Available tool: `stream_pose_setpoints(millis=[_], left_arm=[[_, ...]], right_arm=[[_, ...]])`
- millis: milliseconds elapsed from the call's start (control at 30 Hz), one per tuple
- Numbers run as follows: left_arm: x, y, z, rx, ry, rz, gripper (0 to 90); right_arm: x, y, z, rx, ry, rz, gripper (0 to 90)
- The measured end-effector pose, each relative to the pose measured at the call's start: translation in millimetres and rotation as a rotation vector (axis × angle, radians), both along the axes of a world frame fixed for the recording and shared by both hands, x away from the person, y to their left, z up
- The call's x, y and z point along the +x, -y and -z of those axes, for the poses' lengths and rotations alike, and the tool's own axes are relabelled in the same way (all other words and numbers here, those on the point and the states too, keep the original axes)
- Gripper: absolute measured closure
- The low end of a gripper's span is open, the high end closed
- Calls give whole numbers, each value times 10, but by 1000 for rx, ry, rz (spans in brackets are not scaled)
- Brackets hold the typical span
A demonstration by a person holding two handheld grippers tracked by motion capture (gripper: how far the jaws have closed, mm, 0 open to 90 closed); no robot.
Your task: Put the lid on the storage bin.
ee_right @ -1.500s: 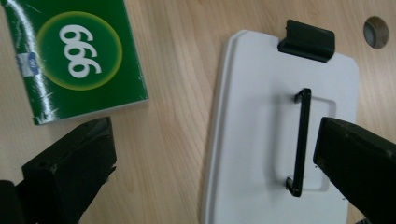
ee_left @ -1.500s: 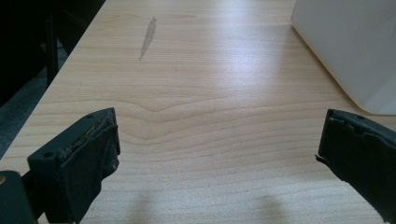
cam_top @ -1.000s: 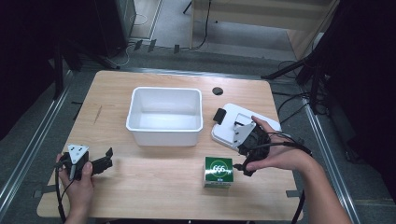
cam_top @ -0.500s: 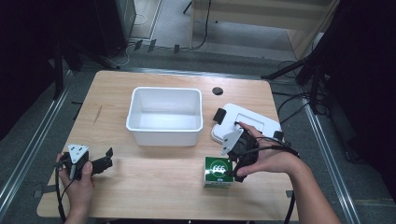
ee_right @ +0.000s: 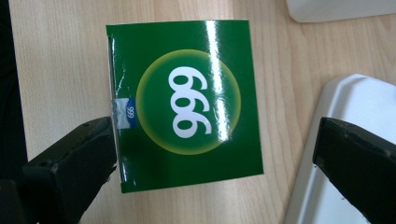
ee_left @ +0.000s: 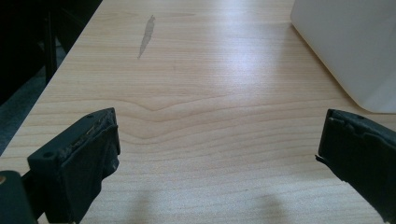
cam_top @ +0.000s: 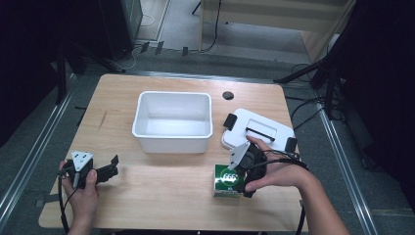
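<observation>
A green box (cam_top: 229, 179) printed with "999" lies on the wooden table (cam_top: 161, 196), front right. My right gripper (cam_top: 240, 178) hovers right over the green box (ee_right: 187, 107), jaws open and pointing down on either side of it; one jaw is close to the box's edge, the other stands apart over the lid. Whether they touch the box I cannot tell. My left gripper (cam_top: 113, 169) rests at the table's front left, open with nothing between its jaws. In the left gripper view the left gripper (ee_left: 219, 158) looks along bare wood.
A white plastic bin (cam_top: 173, 139) stands mid-table, its wall (ee_left: 359, 51) close to the left gripper's far side. A white lid with a black handle and clips (cam_top: 259, 128) lies right of the bin, its corner (ee_right: 336, 107) beside the box. A round hole (cam_top: 227, 95) marks the far tabletop.
My right gripper has moved left and down from over the white lid to over the green box. The left gripper has stayed put.
</observation>
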State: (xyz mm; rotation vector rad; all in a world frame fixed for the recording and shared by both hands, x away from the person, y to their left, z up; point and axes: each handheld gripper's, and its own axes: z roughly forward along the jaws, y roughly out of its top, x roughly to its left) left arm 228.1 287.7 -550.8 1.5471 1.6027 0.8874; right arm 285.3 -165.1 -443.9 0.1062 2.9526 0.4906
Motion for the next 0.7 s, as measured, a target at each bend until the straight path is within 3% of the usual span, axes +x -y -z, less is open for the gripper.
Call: stream_pose_setpoints(millis=[133,700], left_arm=[[0,-1,0,-1,1,1,0],[3,-5,0,0,-3,3,0]], right_arm=[[-22,-39,52,-6,-13,-23,0],[16,-99,245,-40,-46,-24,1]])
